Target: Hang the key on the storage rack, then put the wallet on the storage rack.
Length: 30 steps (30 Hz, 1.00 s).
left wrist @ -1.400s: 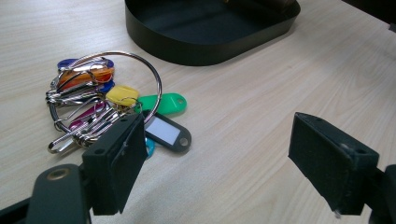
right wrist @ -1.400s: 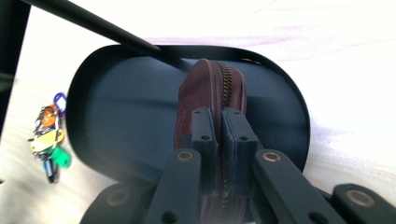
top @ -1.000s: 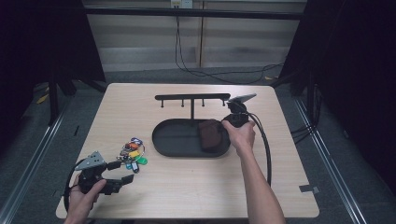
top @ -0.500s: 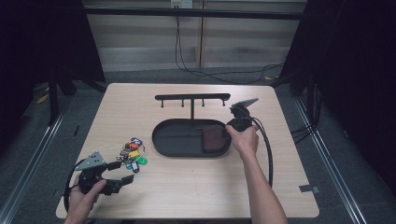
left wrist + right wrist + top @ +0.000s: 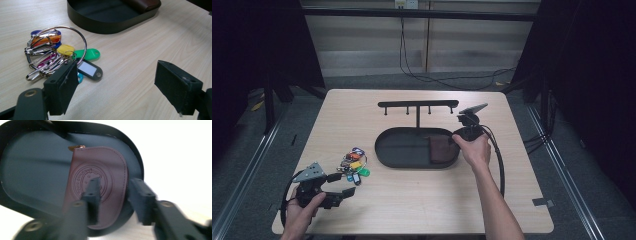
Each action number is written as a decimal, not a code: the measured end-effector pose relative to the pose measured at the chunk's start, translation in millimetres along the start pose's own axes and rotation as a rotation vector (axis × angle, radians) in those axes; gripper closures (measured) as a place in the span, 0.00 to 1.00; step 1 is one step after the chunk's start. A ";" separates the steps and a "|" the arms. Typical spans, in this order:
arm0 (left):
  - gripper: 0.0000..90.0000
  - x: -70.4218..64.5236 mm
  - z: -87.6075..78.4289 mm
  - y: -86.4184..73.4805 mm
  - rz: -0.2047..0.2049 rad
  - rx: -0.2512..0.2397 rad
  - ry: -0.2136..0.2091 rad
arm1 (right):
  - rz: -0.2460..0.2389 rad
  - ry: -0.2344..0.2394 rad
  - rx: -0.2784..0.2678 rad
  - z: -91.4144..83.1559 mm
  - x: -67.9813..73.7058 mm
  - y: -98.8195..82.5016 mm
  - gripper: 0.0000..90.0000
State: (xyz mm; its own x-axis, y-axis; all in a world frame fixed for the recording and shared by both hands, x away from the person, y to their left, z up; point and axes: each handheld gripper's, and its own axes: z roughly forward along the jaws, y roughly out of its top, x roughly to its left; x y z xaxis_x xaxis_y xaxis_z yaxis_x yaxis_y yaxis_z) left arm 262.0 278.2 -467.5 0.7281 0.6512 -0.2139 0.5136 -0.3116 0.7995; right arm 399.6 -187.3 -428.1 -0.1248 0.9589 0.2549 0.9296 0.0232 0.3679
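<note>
Lab recording bay, black curtains (image 5: 257,45), metal floor rails (image 5: 252,155), trailing cables (image 5: 422,70)

Light wood table (image 5: 412,200), black cables (image 5: 412,60) on grey floor behind, black tape strip (image 5: 544,202) near table corner.

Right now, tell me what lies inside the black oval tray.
A brown leather pouch with an embossed round stamp lies at one end of the black oval tray. The tray floor beneath the pouch is covered.

We read no text; the round embossed stamp on the brown leather pouch (image 5: 97,185) is too blurred.
</note>
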 end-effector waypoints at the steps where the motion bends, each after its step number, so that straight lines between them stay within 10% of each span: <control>1: 0.21 0.2 0.0 -0.1 0.001 0.001 -0.001 | -0.014 -0.001 -0.008 -1.5 -0.3 -0.6 0.60; 11: 0.21 2.4 0.3 -1.7 -0.018 0.006 0.007 | -0.082 0.034 -0.064 -24.5 -4.9 -16.2 0.36; 30: 0.22 9.0 4.3 1.7 -0.038 0.035 0.049 | -0.118 0.019 -0.140 -47.1 -33.2 -69.9 0.26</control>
State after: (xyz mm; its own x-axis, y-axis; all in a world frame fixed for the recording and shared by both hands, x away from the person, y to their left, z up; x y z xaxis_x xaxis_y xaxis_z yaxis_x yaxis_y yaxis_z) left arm 271.4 280.6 -470.5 0.6850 0.6959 -0.2156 0.5567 -0.3090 0.7711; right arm 322.5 -234.0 -420.1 -0.2383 0.9462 0.2189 0.8509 0.0948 0.5168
